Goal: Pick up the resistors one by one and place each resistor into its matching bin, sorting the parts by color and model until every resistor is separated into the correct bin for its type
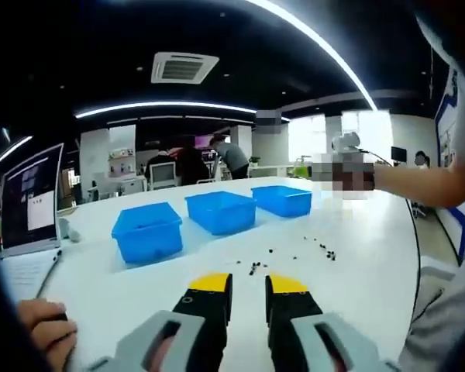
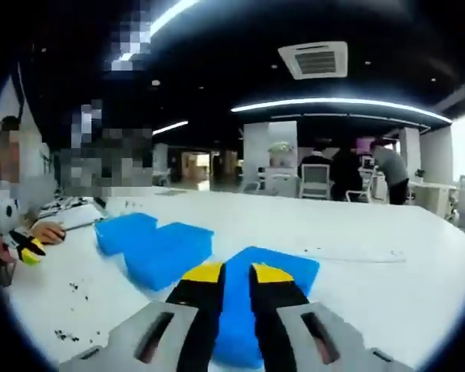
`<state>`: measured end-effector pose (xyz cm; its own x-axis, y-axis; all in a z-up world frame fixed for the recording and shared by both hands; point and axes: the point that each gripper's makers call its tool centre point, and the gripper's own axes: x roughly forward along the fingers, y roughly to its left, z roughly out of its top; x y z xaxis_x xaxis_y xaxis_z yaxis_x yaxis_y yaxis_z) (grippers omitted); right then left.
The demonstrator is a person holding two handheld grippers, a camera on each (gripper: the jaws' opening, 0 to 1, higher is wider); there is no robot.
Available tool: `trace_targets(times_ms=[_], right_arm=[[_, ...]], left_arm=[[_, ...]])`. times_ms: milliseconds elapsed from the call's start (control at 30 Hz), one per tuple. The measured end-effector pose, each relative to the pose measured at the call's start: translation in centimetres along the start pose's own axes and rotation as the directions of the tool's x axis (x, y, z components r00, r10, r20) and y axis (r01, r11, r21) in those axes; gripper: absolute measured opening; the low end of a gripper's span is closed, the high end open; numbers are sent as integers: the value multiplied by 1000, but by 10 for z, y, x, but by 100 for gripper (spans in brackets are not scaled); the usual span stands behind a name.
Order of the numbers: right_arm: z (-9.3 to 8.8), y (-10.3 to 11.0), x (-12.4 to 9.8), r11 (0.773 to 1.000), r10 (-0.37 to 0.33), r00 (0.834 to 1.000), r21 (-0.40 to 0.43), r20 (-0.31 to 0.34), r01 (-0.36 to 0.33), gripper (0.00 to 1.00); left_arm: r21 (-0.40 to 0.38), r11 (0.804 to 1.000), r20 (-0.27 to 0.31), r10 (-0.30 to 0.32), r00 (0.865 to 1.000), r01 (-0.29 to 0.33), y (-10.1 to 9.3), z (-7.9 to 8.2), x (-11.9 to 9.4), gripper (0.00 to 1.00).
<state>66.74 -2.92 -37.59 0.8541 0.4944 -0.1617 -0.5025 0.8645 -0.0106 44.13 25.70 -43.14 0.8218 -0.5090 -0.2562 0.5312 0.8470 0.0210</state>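
The left gripper [image 1: 249, 288] is hovering above the white table [image 1: 356, 256], its jaws standing slightly apart with nothing between them. The resistors [image 1: 294, 254] are lying scattered mid-table, between that gripper and three blue bins [image 1: 220, 211] sitting in a row toward the far edge. The right gripper [image 2: 229, 280] is hanging over the nearest bin [image 2: 240, 310], its jaws likewise parted and holding nothing.

left gripper [image 1: 248, 294]: we saw black jaws, yellow tips, grey slotted bases | right gripper [image 2: 229, 291]: we saw the same colours and shapes
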Motion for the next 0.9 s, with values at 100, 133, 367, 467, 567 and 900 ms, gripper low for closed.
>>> trace_targets(times_ms=[100,133,367,467,567,900], right_arm=[[-4,-2,1,1000,0,1000,31,-4,0,33],[-4,-2,0,999,0,1000,33,-3,0,33],[2,11,-2,999,34,999,24,7,-34,30],[3,20,-3,998,61,998,6,-2,-61,29],[4,27,-4,996,85,996,-10,-11,-86,28],[2,64,-2,948,262,959,-160,-108,-277,26]], left_arm=[[11,1000,13,-7,1000,7,-4,7,-2,20],[12,1000,16,-7,1000,7,-3,8,-2,20],[-5,1000,12,4,1000,-4,-3,4,-4,20],[-11,1000,8,0,1000,1,-4,3,-4,20],[-8,1000,7,-7,1000,7,-6,3,-4,20],[-16,1000,11,1,1000,0,-2,2,-4,20]])
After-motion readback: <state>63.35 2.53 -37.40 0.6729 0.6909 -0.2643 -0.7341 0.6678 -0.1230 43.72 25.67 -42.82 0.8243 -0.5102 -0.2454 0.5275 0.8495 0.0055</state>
